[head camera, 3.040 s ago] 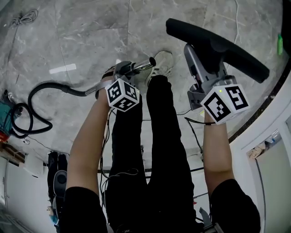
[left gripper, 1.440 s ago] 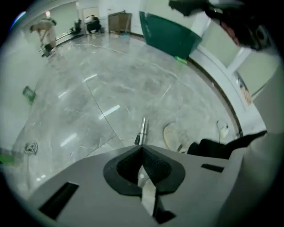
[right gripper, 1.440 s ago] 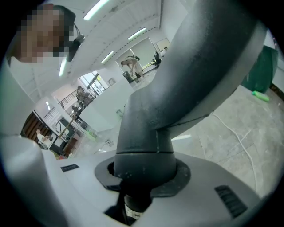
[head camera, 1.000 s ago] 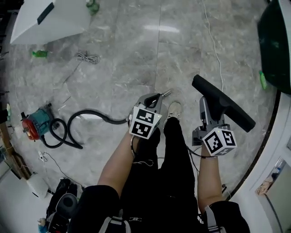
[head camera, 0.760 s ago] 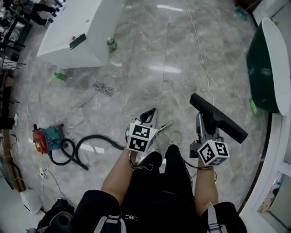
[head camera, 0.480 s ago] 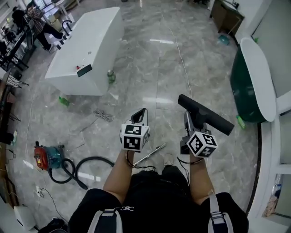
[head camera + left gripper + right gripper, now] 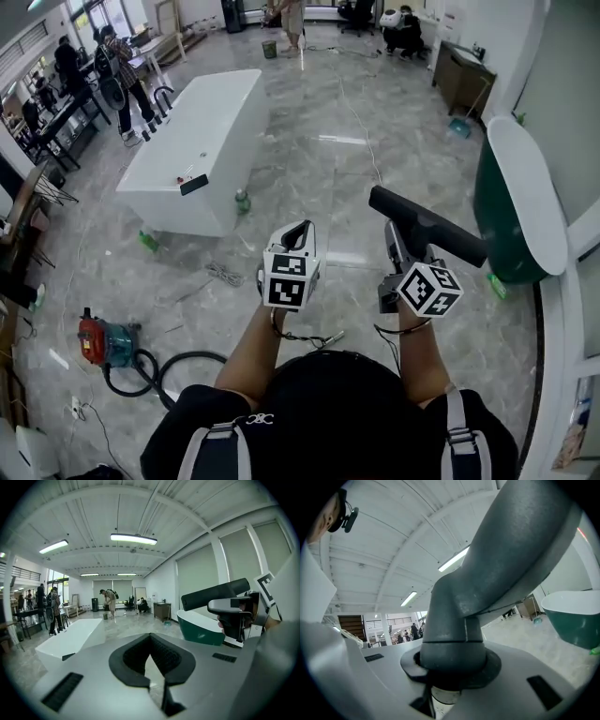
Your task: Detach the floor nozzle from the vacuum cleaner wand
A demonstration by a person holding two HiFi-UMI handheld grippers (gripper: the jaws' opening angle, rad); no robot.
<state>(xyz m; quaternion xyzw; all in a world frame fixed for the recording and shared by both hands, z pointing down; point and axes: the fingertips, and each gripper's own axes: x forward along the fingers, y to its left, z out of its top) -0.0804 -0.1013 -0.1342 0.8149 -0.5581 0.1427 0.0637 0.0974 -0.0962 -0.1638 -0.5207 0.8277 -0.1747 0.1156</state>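
Floor nozzle, head cut off, fills the right gripper jaws.

- floor nozzle: dark, long flat bar head on a grey angled neck; off the wand and up in the air, well apart from the red-and-teal vacuum canister, on the person's far side from it
- nozzle neck clamped in the right gripper, round collar seated at the jaws, bar head tilted
- vacuum cleaner wand: only a short silvery tip shows, low by the floor, nearer the canister than the nozzle is; nothing fitted on the tip, rest hidden behind the person
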